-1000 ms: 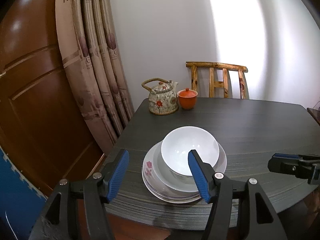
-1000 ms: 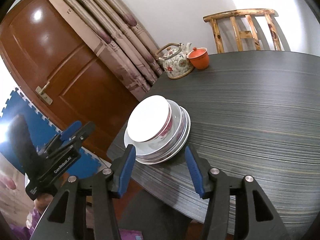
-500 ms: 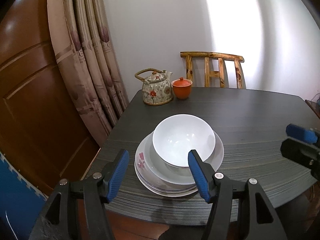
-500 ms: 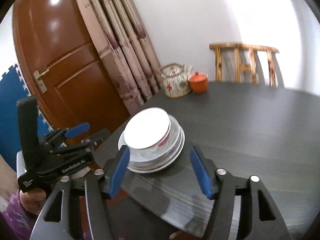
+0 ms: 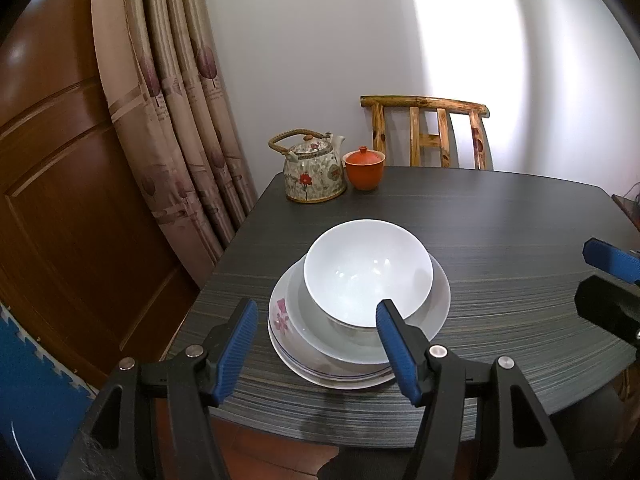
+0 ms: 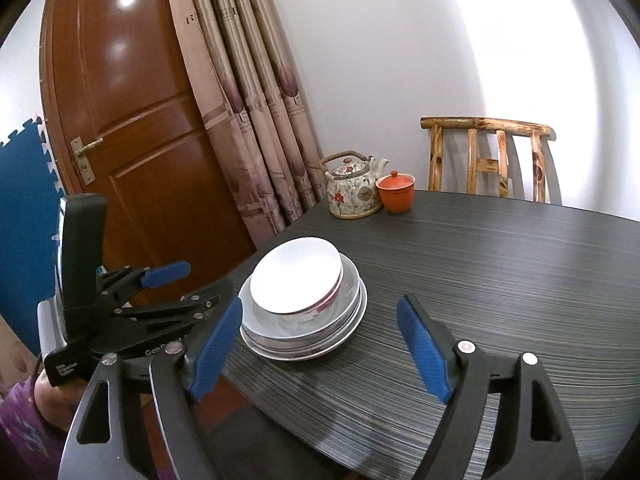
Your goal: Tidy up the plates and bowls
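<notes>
Both jaws stand released and empty. Left gripper (image 5: 312, 336) sits at lower centre, framing the bowl (image 5: 368, 270), probably lined up to lift it. Bowl rests on stacked plates (image 5: 360, 348) mid-frame, near the table (image 5: 500, 220) edge. Right gripper (image 6: 320, 344) hovers beside. Teapot (image 5: 314, 170) and cup (image 5: 364, 168), upper centre, stand well apart, obstructing nothing.

Both tongs are spread wide and hold nothing. The left tongs (image 5: 314, 340) point level and forward, gripped low at the handle by a hand (image 6: 48, 396). The right tongs (image 6: 320, 344) sit alongside, to their right.
</notes>
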Tool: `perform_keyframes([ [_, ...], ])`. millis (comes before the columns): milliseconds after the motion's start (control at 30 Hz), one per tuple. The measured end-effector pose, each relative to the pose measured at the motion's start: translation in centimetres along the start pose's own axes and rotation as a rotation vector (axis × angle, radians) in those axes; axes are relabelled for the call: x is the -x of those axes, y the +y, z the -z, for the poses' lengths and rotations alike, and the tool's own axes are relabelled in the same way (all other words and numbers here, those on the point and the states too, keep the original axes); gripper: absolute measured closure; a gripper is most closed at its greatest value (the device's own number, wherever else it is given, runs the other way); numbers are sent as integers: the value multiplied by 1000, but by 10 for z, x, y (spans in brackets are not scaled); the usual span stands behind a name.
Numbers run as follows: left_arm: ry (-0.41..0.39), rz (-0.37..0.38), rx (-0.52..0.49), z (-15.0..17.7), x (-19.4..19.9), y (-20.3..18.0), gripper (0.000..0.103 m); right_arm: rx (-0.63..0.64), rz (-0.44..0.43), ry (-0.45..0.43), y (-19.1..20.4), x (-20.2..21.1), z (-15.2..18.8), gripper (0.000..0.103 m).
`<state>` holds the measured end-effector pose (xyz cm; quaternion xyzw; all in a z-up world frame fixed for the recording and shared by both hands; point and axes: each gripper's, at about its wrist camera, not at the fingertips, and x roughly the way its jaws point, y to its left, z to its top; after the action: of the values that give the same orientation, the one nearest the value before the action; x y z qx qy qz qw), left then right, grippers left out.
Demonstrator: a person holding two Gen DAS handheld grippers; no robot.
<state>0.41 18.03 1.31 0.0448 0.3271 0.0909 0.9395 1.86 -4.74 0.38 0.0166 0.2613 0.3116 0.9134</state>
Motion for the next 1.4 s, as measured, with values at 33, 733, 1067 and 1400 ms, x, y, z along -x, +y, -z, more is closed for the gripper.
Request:
perform_keyframes([
  [33,1,1,1,0,0,0,40,-3,4,1,0,0,0,25],
  [733,28,1,14,2,-6,2,40,-35,-10,36,-3,-6,6,25],
  [1067,33,-1,15,4,-7,3,40,-49,-11,46,-4,-6,7,24],
  [1400,41,-2,14,5,-10,5,40,-63,-10,52,-4,-8,8,24],
])
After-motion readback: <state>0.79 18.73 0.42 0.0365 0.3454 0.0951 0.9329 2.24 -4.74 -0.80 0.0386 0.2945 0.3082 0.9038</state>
